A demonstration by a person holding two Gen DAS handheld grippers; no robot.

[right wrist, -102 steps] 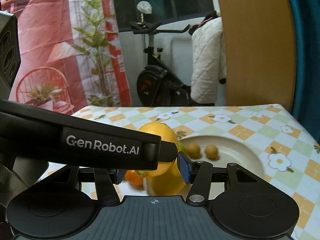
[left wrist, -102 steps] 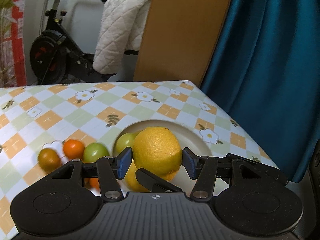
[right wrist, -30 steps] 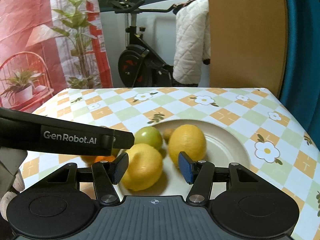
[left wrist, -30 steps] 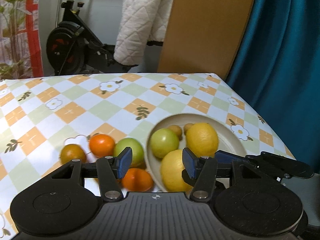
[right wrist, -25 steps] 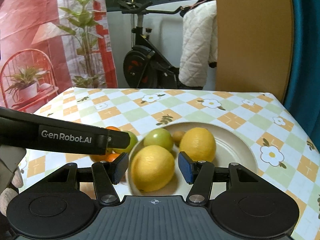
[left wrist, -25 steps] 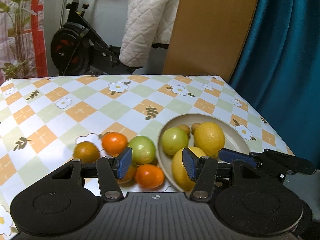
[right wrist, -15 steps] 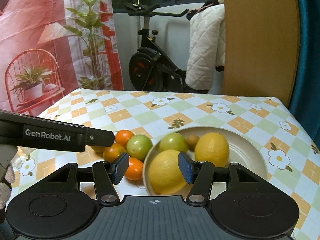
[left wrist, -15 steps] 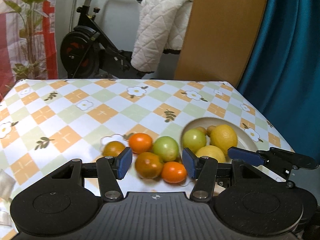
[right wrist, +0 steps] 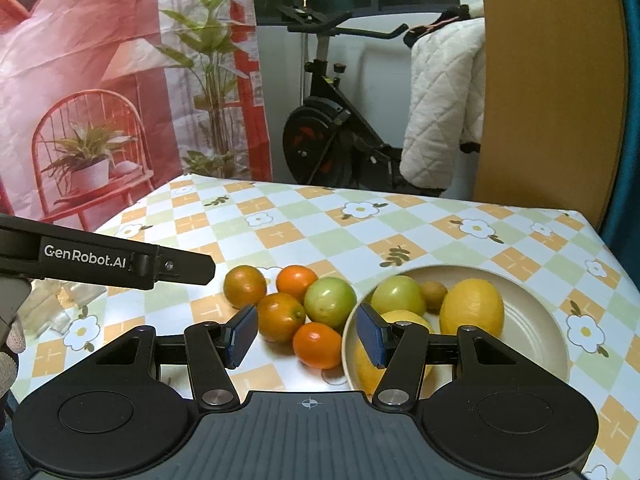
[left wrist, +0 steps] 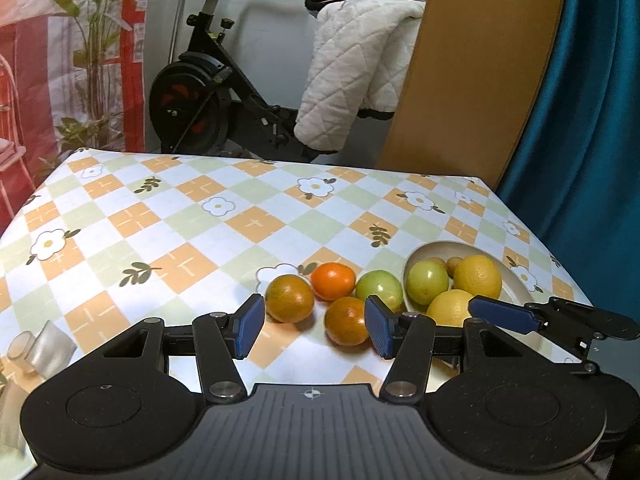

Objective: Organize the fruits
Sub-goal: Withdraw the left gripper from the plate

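A cream plate (right wrist: 532, 324) at the table's right holds two lemons (right wrist: 472, 306), a green fruit (right wrist: 398, 295) and a small brown fruit (right wrist: 434, 291). It also shows in the left wrist view (left wrist: 516, 286). Left of the plate on the tablecloth lie several oranges (right wrist: 280, 316) and a green fruit (right wrist: 330, 299); the left wrist view shows the oranges (left wrist: 346, 320) too. My left gripper (left wrist: 314, 330) is open and empty, just short of the loose oranges. My right gripper (right wrist: 304, 334) is open and empty, above the nearest orange and the plate's left rim.
The table carries a checked flower tablecloth (left wrist: 180, 216). A clear plastic thing (left wrist: 36, 352) lies at its near left edge. Behind the table stand an exercise bike (left wrist: 200, 100), a brown board (left wrist: 472, 68) and a blue curtain (left wrist: 592, 100).
Both grippers have drawn back and shifted left, away from the plate. The lemon the left gripper held earlier now lies in the plate. The loose oranges have come into view.
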